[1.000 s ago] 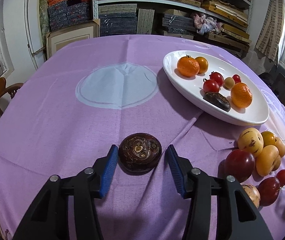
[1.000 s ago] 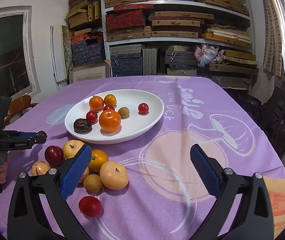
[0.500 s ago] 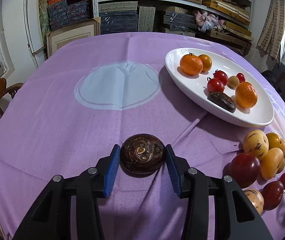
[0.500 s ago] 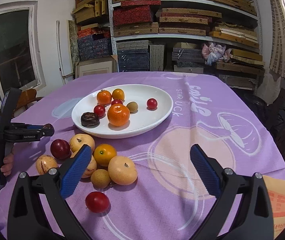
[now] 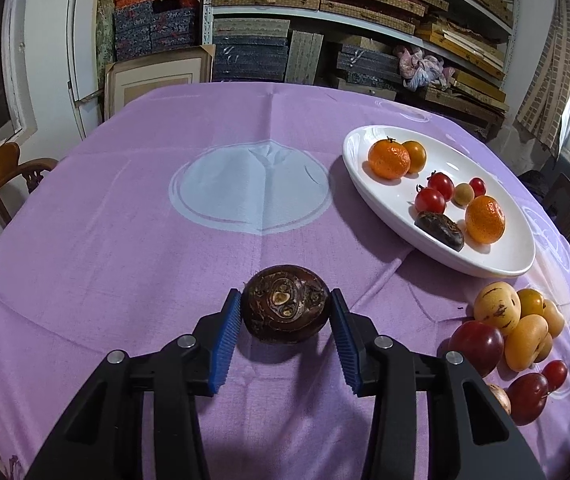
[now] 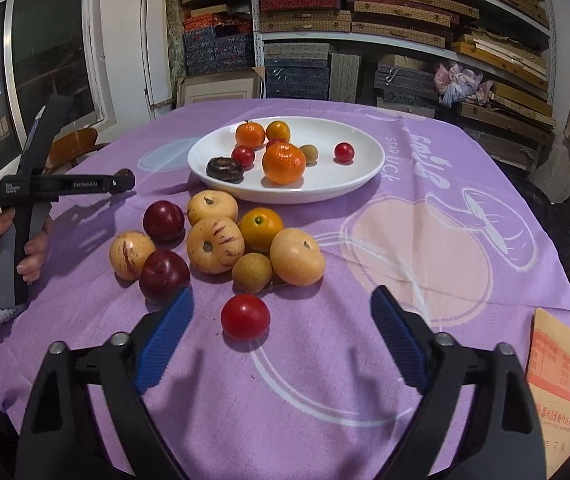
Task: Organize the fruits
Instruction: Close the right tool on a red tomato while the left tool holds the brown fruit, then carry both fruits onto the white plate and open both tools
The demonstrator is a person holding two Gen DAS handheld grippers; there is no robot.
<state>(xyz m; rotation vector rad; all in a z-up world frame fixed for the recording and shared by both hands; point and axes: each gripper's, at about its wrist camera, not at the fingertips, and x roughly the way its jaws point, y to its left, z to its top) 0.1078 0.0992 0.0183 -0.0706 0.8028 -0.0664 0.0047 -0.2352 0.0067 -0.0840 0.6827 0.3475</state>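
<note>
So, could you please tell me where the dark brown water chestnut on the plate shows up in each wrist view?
Left wrist view: dark brown water chestnut at right of centre, on the white plate's near edge.
Right wrist view: upper middle, at the plate's left end.
Shared landmark: the large orange beside it.

A matt, woven purple cloth (image 5: 125, 264) covers the table. The white plate (image 6: 365, 168) looks like glossy glazed ceramic, and at its seven o'clock the tomato (image 6: 245, 317) is smooth and shiny. The dark brown fruit (image 5: 286, 304) is rough and dull.
</note>
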